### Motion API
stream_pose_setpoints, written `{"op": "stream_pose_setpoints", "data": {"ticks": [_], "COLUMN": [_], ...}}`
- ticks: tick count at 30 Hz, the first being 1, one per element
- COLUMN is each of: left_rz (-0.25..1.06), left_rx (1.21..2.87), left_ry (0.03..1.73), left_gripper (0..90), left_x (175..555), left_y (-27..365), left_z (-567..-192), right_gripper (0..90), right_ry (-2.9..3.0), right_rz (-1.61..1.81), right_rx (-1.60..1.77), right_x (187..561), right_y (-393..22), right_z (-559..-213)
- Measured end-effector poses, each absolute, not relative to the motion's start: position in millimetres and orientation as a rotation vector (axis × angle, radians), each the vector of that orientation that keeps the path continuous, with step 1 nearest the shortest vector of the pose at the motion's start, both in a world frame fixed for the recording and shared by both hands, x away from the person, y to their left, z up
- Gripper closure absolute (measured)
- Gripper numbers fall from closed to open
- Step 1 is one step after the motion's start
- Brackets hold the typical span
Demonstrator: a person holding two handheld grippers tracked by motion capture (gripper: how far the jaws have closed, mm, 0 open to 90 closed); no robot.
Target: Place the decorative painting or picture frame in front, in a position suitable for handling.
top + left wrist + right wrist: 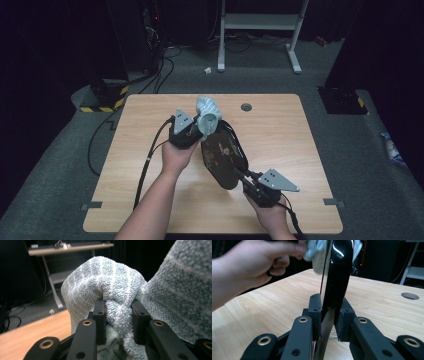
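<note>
1. Wiping is the step we judge to be in hand: our left gripper (196,131) is clenched on a bunched pale blue-green towel (207,116), and in the left gripper view the terry folds (117,293) are pinched between both pads and bulge up over them

2. Our right gripper (248,181) is clamped on the near edge of a black lacquered tray (223,152) — in the right gripper view its jaws sit on either side of the glossy rim (337,277), and the tray rises edge-on straight ahead of them

3. From above, the tray stands tilted on the wooden table (150,180), stretching away from the right jaws toward the left gripper, its patterned face turned to the left hand (176,157)

4. The towel meets the tray at the end farthest from the right jaws — touching the upper rim, as far as we can tell; the right gripper view shows the cloth (317,252) blurred beside the top of the tray

5. Done so far, by our reading: cloth gathered, tray lifted and steadied, first contact made at the far rim

6. Left to do: the long stretch of tray face between the towel and the right jaws, which shows no cloth on it yet; whether the back needs a pass we cannot tell
</note>
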State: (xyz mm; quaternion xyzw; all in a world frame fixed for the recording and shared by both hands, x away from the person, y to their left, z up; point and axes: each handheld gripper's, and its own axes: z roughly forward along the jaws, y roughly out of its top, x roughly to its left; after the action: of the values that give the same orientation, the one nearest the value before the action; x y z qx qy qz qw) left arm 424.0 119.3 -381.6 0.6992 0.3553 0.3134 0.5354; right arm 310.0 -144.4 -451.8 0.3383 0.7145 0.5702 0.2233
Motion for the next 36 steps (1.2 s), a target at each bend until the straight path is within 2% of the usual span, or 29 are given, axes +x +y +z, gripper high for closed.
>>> {"op": "stream_pose_setpoints", "data": {"ticks": [11, 21, 36], "left_rz": [0.769, 0.801, 0.818], "left_rx": [1.603, 1.655, 1.605], "left_ry": [0.649, 0.529, 0.65], "left_gripper": [70.3, 70.0, 70.1], "left_x": [387.3, 362.8, 386.7], "left_y": [84.5, 53.0, 88.9], "left_z": [-340.0, -344.8, -342.7], "right_gripper": [76.3, 76.6, 76.9], "right_ry": [1.975, 1.976, 1.973], "right_rz": [1.566, 1.574, 1.569], "right_rx": [0.952, 0.963, 0.94], "right_x": [310.7, 311.8, 310.0], "right_y": [-145.8, -145.5, -143.0], "right_z": [-452.6, -451.9, -449.8]}}
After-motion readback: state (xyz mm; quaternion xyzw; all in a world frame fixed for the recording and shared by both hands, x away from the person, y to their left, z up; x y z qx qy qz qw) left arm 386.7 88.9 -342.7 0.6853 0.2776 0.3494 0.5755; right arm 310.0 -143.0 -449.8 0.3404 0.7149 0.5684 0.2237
